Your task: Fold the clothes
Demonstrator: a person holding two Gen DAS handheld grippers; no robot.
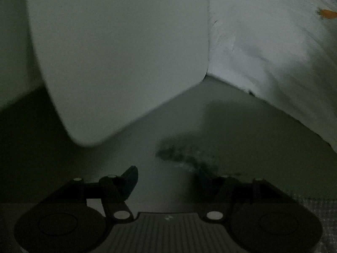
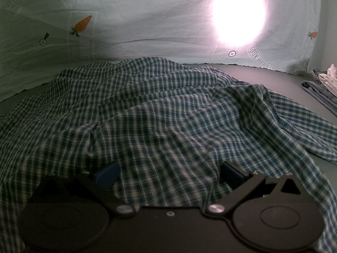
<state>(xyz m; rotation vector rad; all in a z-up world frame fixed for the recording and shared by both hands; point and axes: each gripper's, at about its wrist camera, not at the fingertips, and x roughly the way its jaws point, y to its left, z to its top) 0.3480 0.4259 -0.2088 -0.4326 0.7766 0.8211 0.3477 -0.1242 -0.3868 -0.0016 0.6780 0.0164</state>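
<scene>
In the right wrist view, the right gripper (image 2: 168, 168) sits low over a blue and white checked shirt (image 2: 160, 113), its two fingers spread wide with the cloth bunched between and over them; whether the pads actually press on the fabric cannot be told. The shirt lies rumpled and spread out across a grey-green table (image 2: 263, 76), covering most of it from the gripper outward. Farther right, near the table's edge, lies a small pile of grey and pale clothes (image 2: 320, 86), well apart from the shirt. Behind the table hangs a pale sheet (image 2: 134, 21) printed with carrots and arrow signs, with a bright glare of light shining through it. In the dim, blurred left wrist view, the left gripper (image 1: 168, 179) has its fingers parted with nothing between them, above bare table (image 1: 242, 130). Beyond it stand a plain pale panel (image 1: 118, 52) and the sheet (image 1: 263, 42), meeting at a corner.
</scene>
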